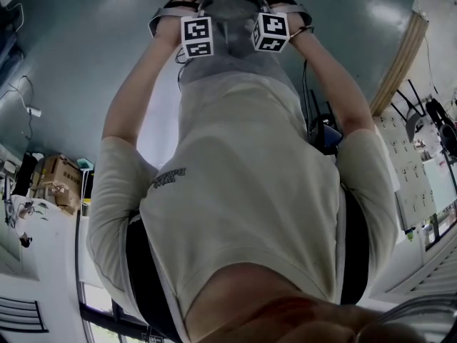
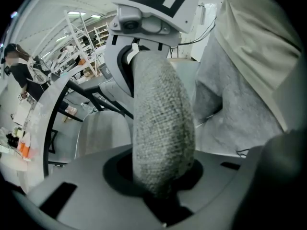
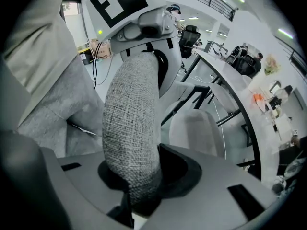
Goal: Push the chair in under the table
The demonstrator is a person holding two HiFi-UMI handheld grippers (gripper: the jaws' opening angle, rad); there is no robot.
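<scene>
The chair's backrest (image 2: 163, 123) is a thick pad covered in grey woven cloth. Its top edge runs between the jaws of my left gripper (image 2: 163, 178), which is shut on it. My right gripper (image 3: 139, 188) is shut on the same backrest (image 3: 132, 128), a little further along the edge. Each gripper view shows the other gripper with its marker cube at the far end of the pad. In the head view both grippers (image 1: 180, 9) (image 1: 284, 7) sit side by side at the top, at arm's length, with the backrest (image 1: 230, 4) between them. The chair's pale seat (image 3: 196, 128) lies below, next to the curved white table (image 3: 230, 78).
My grey trousers (image 2: 230, 99) stand close behind the backrest. Black table legs (image 2: 91, 99) slant under the tabletop (image 2: 45, 97). Small items lie on the table (image 3: 268, 99). A person (image 2: 17, 66) and metal shelving (image 2: 84, 32) are further off. Cardboard boxes (image 1: 57, 184) sit on the floor.
</scene>
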